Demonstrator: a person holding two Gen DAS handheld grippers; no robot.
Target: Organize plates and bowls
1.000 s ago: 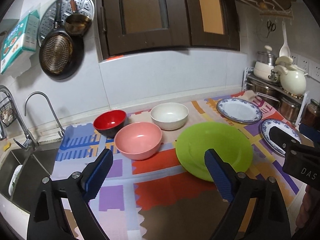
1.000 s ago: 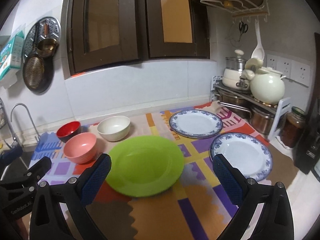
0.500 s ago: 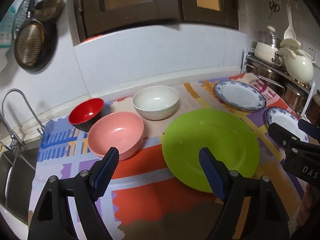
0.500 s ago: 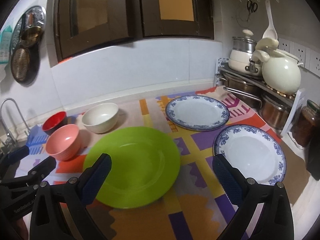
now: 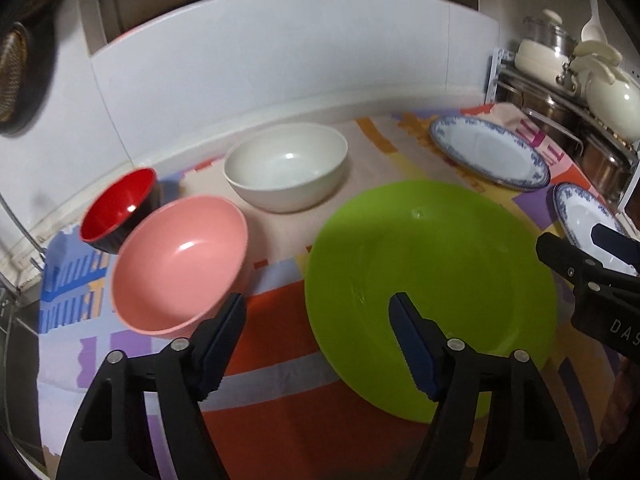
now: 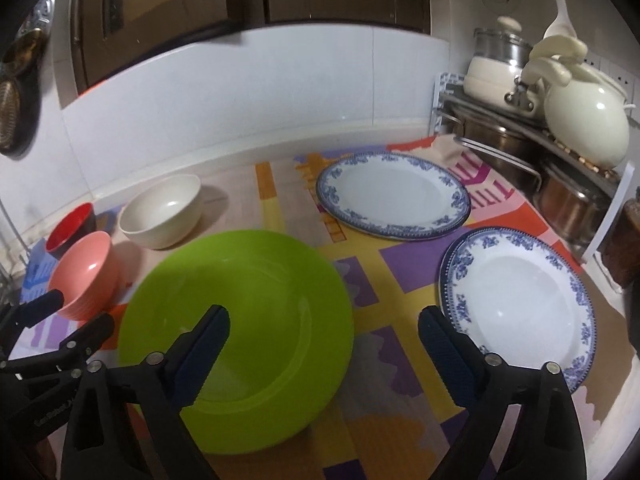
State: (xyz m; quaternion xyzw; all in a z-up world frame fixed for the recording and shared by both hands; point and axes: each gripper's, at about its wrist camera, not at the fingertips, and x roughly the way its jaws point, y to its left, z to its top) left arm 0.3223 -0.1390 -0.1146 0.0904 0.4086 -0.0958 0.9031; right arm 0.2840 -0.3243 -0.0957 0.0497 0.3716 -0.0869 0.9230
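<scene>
A green plate [image 5: 432, 264] lies on the patterned mat, also in the right wrist view [image 6: 248, 304]. Left of it stand a pink bowl [image 5: 180, 264], a red bowl [image 5: 116, 208] and a white bowl [image 5: 286, 166]. Two blue-rimmed white plates lie to the right, one far [image 6: 394, 194] and one near [image 6: 520, 300]. My left gripper [image 5: 316, 320] is open and empty, low over the mat between the pink bowl and the green plate. My right gripper [image 6: 324, 328] is open and empty, over the green plate's right edge.
A metal rack [image 6: 532, 152] with pots and a cream kettle [image 6: 584, 120] stands at the right. A tiled wall and dark cabinets are behind. A pan [image 5: 16, 80] hangs at the left. The sink edge is at the far left.
Both grippers have moved forward and down toward the dishes. The bowls and plates look larger and closer. Both stay open.
</scene>
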